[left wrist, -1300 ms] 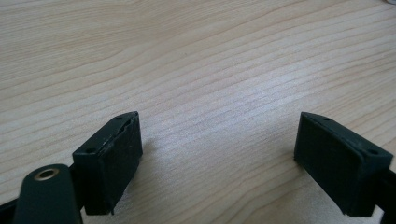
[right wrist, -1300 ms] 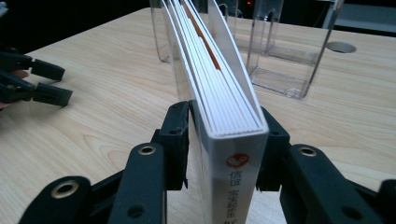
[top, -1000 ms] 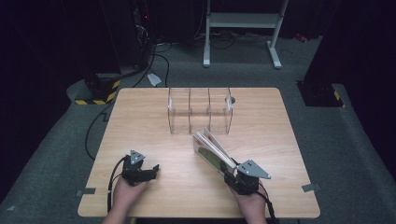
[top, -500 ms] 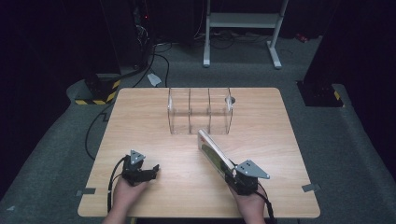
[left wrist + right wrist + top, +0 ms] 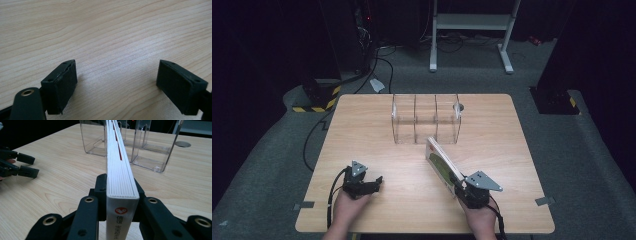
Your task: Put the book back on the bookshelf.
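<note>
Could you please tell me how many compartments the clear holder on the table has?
3, side by side in the clear holder at the table's far middle: left, middle and right, all empty.

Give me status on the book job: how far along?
Done: the right hand-held gripper is shut on the book, clamping it on edge near its spine end. In hand: the book points toward the clear divider rack but sits short of it. Left: slot the book into a compartment; all look empty. The left hand-held gripper is open over the table.
</note>
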`<state>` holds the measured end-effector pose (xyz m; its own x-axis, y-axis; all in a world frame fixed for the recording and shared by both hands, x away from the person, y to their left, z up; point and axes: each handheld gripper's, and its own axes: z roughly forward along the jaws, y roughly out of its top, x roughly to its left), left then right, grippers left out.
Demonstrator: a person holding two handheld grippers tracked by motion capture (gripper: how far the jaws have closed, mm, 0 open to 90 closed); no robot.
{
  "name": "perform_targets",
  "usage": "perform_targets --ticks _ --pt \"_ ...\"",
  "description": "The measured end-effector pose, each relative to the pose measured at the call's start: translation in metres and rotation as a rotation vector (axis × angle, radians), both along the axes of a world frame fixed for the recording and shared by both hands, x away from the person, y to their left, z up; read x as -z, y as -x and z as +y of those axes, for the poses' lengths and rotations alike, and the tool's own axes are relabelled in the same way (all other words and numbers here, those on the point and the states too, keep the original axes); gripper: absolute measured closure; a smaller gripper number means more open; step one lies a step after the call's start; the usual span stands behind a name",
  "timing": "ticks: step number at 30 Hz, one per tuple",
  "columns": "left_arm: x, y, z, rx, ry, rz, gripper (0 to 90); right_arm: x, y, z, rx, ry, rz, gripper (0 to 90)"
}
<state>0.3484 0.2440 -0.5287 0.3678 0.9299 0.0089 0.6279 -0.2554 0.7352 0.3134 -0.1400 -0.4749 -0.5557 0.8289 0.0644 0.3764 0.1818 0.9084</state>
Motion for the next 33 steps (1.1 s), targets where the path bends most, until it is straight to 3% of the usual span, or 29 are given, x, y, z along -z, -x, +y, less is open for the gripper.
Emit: perform_targets --ticks 25,33 --pt "0.000 0.001 0.000 0.001 0.004 0.003 16.8 -0.018 -0.001 -0.018 0.056 -0.029 -0.026 75.4" --pt "0.000 0.001 0.000 0.000 0.005 0.001 16.8 -0.030 -0.007 -0.019 0.076 0.000 -0.057 75.5"
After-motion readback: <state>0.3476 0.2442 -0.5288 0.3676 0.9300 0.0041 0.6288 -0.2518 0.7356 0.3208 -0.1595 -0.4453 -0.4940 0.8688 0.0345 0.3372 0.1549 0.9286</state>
